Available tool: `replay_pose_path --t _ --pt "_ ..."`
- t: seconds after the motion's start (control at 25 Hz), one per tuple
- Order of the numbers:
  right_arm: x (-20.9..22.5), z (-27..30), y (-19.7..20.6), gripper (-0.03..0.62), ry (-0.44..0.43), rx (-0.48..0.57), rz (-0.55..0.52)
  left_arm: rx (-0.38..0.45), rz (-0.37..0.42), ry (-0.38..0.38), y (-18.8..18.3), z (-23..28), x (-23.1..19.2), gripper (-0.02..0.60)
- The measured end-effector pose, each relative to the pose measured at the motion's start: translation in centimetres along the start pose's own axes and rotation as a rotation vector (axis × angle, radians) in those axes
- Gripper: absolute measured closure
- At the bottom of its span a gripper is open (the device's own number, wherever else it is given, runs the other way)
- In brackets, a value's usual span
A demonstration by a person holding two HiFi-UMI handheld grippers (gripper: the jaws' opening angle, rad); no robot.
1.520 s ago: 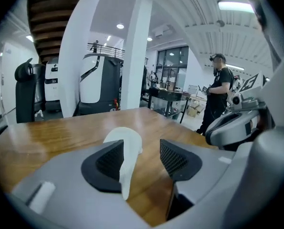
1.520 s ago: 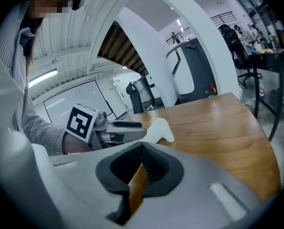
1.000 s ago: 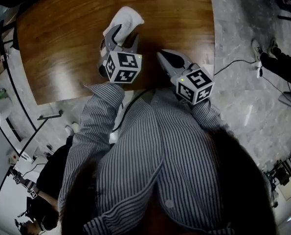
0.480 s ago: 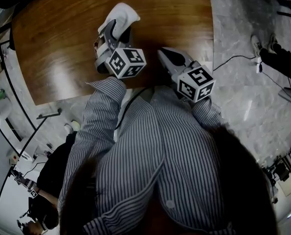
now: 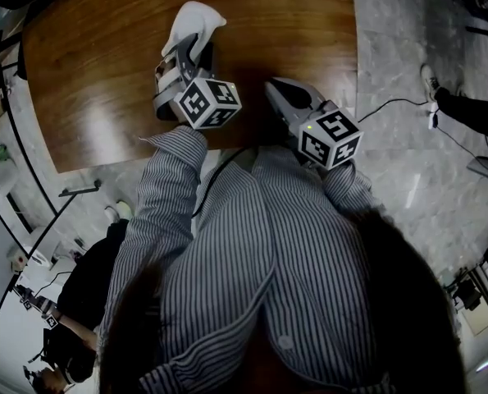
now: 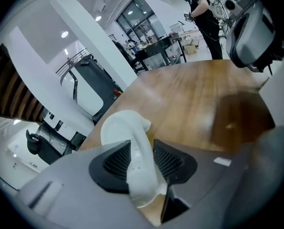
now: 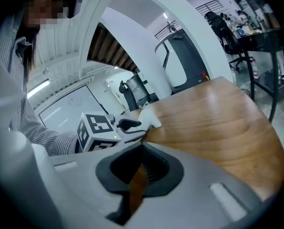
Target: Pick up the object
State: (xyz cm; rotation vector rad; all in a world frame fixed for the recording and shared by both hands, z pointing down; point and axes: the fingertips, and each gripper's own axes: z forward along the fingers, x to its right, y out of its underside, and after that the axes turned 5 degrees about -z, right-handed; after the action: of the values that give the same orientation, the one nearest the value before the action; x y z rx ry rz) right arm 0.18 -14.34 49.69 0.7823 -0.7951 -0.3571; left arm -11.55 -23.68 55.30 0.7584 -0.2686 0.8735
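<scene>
No words, numbers or brand names are showing clearly enough to read anywhere I'm looking. The left marker cube (image 5: 208,103) and the right marker cube (image 5: 330,138) are carrying only black-and-white square code patterns, not letters. Anything printed in the room behind the table (image 5: 104,80) is coming out too small and blurred to make out.

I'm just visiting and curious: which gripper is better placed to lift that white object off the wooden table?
The left gripper: its jaws are closing on the white object, pads touching both its sides. The right gripper hangs apart by the table edge, jaws together, nothing between them.
</scene>
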Motion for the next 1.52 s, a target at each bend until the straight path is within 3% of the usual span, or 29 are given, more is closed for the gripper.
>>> replay_pose_path --t 0.08,0.28,0.88,1.04,1.32,1.52 --pt "-0.1 0.2 -0.3 0.592 -0.005 0.004 -0.005 -0.006 -0.015 0.010 0.3 -0.2 -0.4 0.469" --pt "-0.4 0.5 -0.9 0.592 -0.018 0.009 -0.011 -0.023 -0.059 0.048 1.1 -0.5 -0.8 0.480" --pt "-2.1 1.3 -1.6 0.592 -0.053 0.012 -0.038 0.014 -0.020 0.145 1.9 -2.9 0.6 0.515" --pt "-2.6 1.5 -1.3 0.592 -0.056 0.008 -0.037 0.001 -0.045 0.186 2.4 -2.8 0.3 0.512" --pt "-2.6 1.4 -1.4 0.592 -0.053 0.009 -0.034 -0.001 -0.071 0.079 1.9 -3.3 -0.5 0.529" --pt "-2.7 1.4 -1.3 0.592 -0.058 0.007 -0.040 0.028 -0.135 0.045 0.6 -3.7 -0.8 0.412"
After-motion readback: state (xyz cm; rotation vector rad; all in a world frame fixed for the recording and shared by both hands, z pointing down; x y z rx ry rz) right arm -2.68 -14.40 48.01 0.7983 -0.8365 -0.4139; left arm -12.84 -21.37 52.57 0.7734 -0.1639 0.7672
